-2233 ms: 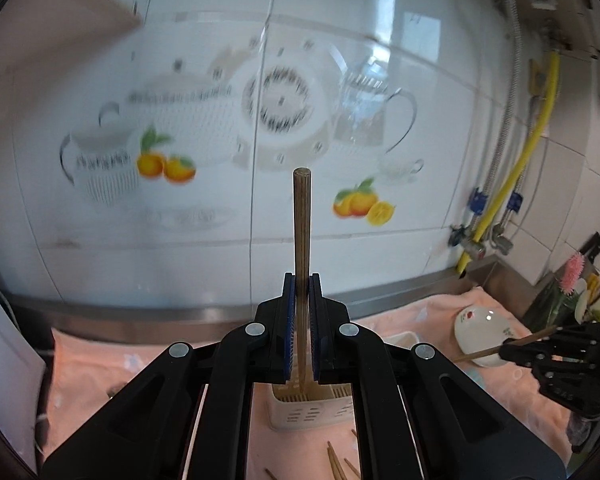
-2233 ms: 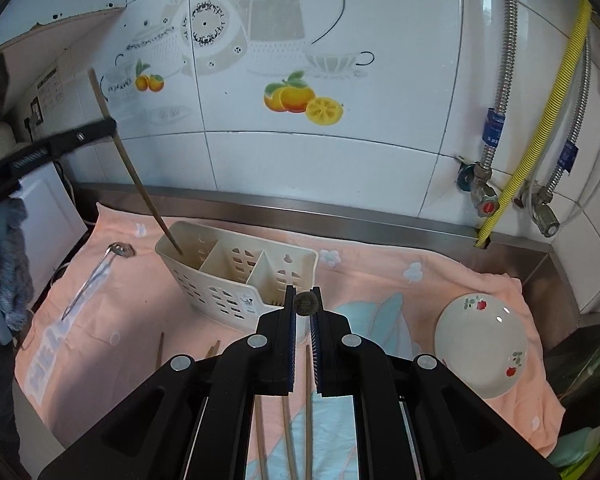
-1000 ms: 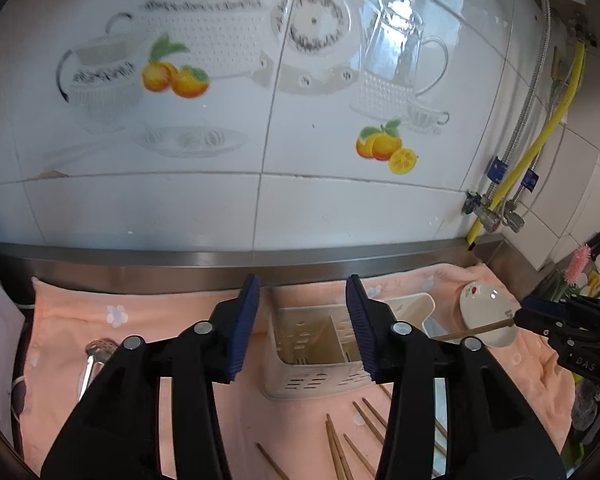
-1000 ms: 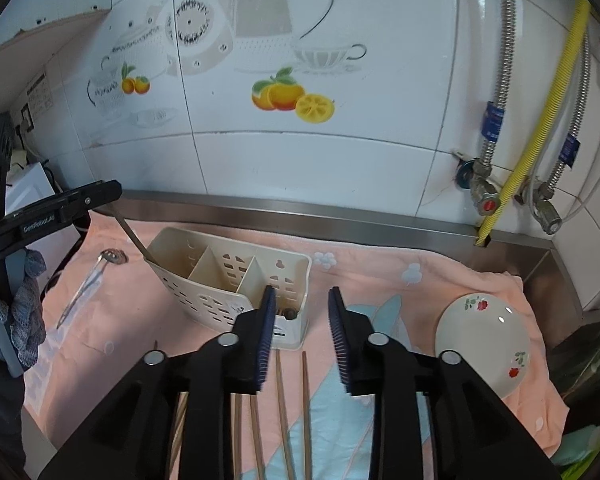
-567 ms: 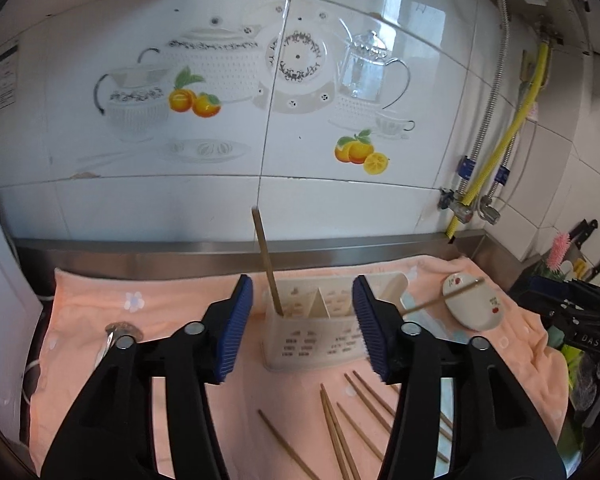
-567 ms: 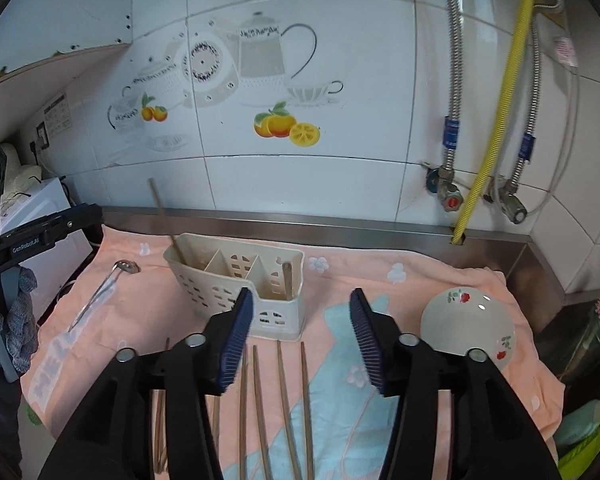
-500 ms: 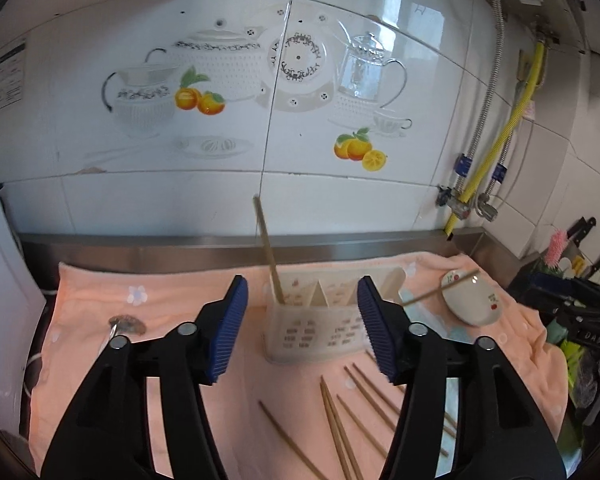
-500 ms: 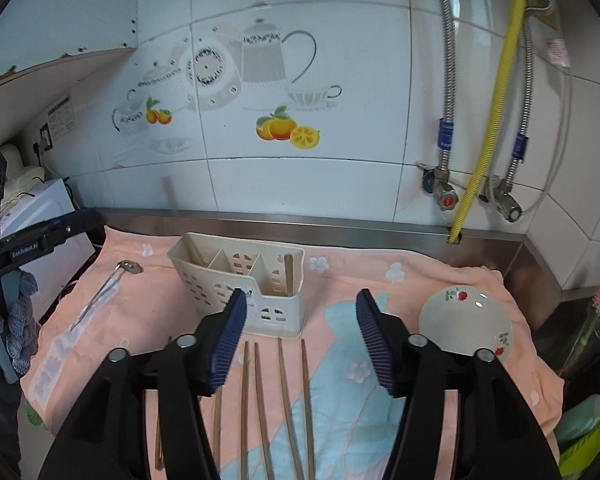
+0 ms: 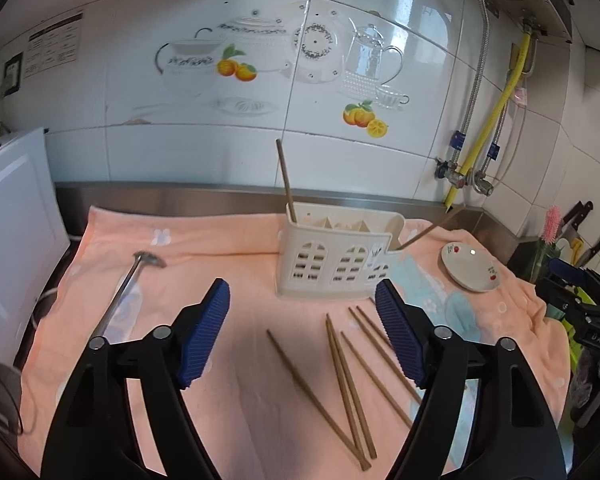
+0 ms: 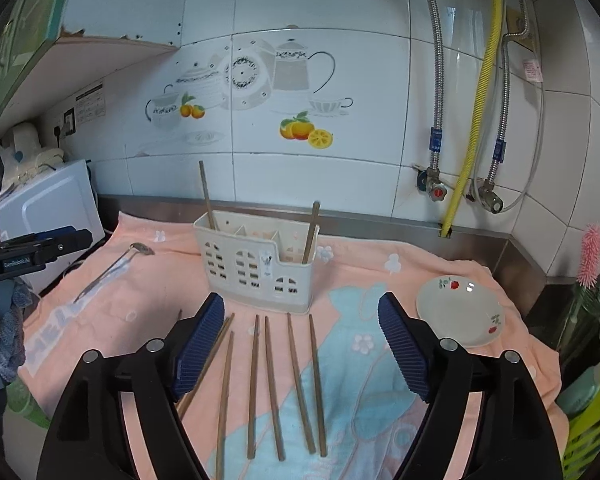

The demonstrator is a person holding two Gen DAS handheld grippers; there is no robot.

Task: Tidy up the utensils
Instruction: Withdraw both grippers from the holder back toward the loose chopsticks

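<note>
Chopsticks (image 10: 310, 232) now in caddy (image 10: 256, 268), jaws opening

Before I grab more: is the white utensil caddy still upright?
Upright: the caddy stands on its base on the towel, two chopsticks leaning inside.

Towel (image 10: 140, 292) on worktop: peach-pink w/ white flowers, pale blue patch. Utensil caddy (image 10: 256, 268): cream plastic w/ window-shaped cut-outs. Chopsticks (image 10: 272, 384): brown wood. Saucer (image 10: 456, 312): white w/ red-green fruit motifs. Ladle (image 9: 124, 288): silver. Gripper pads (image 9: 204, 336): ribbed blue on black arms. Wall tiles (image 10: 340, 60): glossy white, teapot & orange-fruit decals. Hose (image 10: 476, 108): yellow.
</note>
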